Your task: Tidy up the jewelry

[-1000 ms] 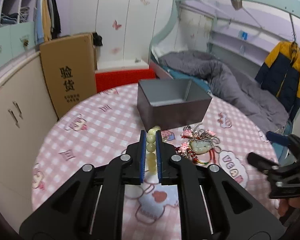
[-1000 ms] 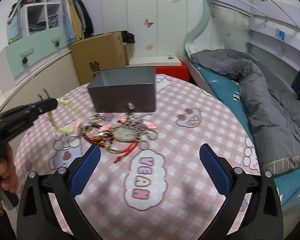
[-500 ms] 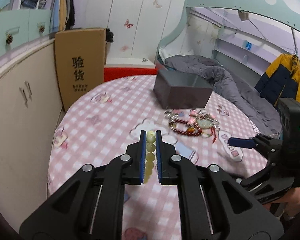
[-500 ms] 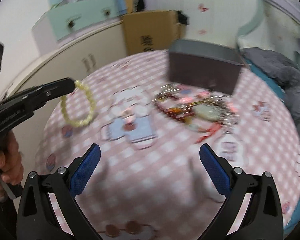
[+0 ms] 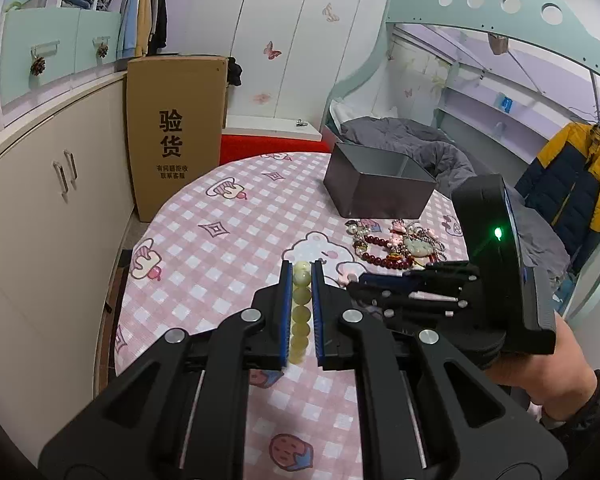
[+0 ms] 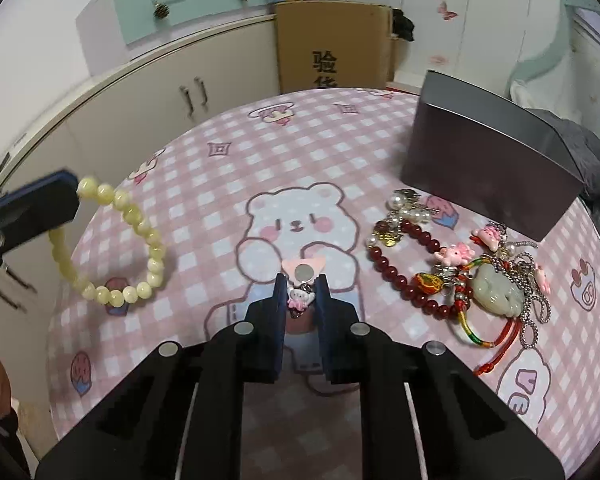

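Note:
My left gripper (image 5: 301, 270) is shut on a pale yellow bead bracelet (image 5: 300, 312) and holds it above the table; in the right wrist view the bracelet (image 6: 140, 240) hangs as a loop from the left fingertips (image 6: 40, 204). My right gripper (image 6: 301, 284) is shut on a small pink charm with a pink tab (image 6: 302, 276), low over the tablecloth. It shows at right in the left wrist view (image 5: 380, 280). A pile of jewelry with a dark red bead bracelet (image 6: 404, 264) and a jade pendant (image 6: 496, 288) lies before the open grey box (image 6: 488, 168).
The round table has a pink checked cloth with a bear print (image 6: 296, 220). A cardboard carton (image 5: 176, 132) and cream cabinets (image 5: 40, 208) stand beyond the table's left edge. A bed with a grey duvet (image 5: 412, 140) lies behind the box.
My right gripper swung left, dropped to the cloth and closed on the pink charm. My left gripper kept its hold on the yellow bracelet and drew back further from the box.

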`<control>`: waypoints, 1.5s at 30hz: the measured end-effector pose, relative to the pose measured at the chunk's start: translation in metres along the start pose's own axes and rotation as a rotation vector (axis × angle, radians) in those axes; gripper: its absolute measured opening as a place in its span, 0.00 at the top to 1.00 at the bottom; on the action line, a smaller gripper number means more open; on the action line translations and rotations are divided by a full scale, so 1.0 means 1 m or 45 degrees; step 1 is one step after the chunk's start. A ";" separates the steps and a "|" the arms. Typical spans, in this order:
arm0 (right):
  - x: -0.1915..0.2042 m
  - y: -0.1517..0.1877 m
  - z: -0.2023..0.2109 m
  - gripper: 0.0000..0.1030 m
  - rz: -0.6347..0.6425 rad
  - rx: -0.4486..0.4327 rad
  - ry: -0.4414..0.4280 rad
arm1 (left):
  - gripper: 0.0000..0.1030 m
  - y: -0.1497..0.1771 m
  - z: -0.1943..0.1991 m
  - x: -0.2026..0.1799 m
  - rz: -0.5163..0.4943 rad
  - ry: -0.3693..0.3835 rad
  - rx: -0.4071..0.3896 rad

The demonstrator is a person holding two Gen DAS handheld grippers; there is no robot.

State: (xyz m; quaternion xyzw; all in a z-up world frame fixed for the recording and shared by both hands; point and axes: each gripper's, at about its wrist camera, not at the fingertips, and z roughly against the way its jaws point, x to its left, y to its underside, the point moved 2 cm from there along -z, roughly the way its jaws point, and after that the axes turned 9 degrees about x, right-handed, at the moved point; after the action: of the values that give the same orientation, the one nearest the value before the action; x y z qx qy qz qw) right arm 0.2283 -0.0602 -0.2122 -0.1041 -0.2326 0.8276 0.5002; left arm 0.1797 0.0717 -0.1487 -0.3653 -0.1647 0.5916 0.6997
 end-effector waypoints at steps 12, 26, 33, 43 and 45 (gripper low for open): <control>-0.044 -0.026 0.116 0.88 -0.054 -0.293 -0.053 | 0.91 -0.080 0.008 -0.035 -0.108 0.074 -0.121; -0.157 -0.098 0.094 0.87 -0.311 -0.198 -0.041 | 0.91 -0.190 -0.108 -0.088 -0.141 0.184 0.102; -0.178 -0.089 0.089 0.31 -0.444 -0.204 -0.014 | 0.06 -0.189 -0.122 -0.080 -0.070 0.017 0.056; -0.195 -0.043 0.154 0.07 -0.611 -0.436 0.083 | 0.06 -0.159 -0.055 -0.048 0.027 -0.125 -0.108; -0.189 -0.037 0.166 0.07 -0.605 -0.466 0.100 | 0.06 -0.151 -0.036 -0.046 0.033 -0.151 -0.143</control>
State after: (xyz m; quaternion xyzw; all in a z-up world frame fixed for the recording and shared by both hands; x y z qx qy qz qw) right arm 0.2801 -0.2578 -0.0613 -0.1671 -0.3763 0.6271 0.6613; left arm 0.2993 0.0117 -0.0574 -0.3705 -0.2341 0.6111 0.6592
